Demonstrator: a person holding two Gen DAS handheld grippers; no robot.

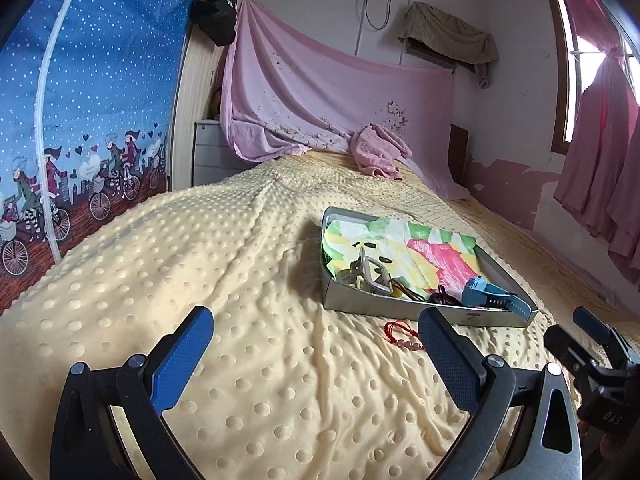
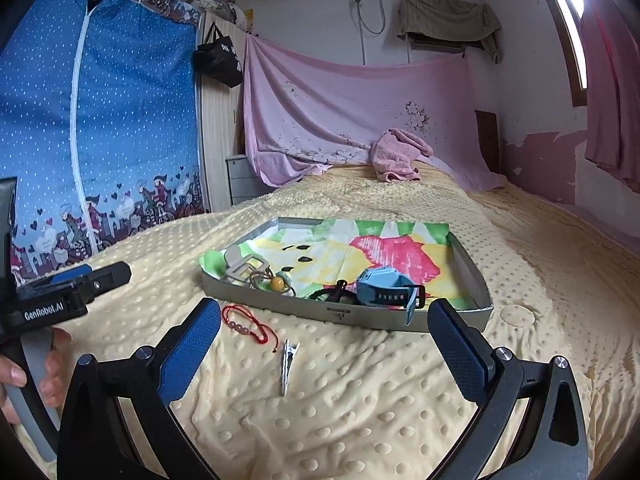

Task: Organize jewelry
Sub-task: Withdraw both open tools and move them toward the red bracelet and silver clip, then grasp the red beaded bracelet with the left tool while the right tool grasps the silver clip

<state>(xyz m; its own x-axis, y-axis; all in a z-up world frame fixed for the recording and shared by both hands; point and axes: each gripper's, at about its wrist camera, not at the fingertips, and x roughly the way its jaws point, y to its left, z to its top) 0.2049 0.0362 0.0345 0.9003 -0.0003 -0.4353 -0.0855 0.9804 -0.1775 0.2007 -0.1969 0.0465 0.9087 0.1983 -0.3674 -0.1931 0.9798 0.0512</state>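
A grey tray [image 2: 360,316] lined with colourful paper lies on the yellow dotted bedspread; it also shows in the left wrist view [image 1: 400,312]. In it lie a blue watch [image 2: 384,292], a black cord, an amber-bead bracelet [image 2: 276,282] and a beige buckle piece [image 2: 244,266]. On the bedspread in front of the tray lie a red string bracelet [image 2: 248,326], also in the left wrist view [image 1: 402,334], and a silver hair clip [image 2: 287,364]. My right gripper [image 2: 324,344] is open and empty above the clip. My left gripper [image 1: 316,356] is open and empty, left of the bracelet.
A pink towel [image 2: 400,154] lies at the bed's far end under a hanging pink sheet [image 2: 340,108]. A blue patterned fabric wardrobe [image 2: 96,120] stands to the left. Pink curtains [image 1: 600,152] hang on the right.
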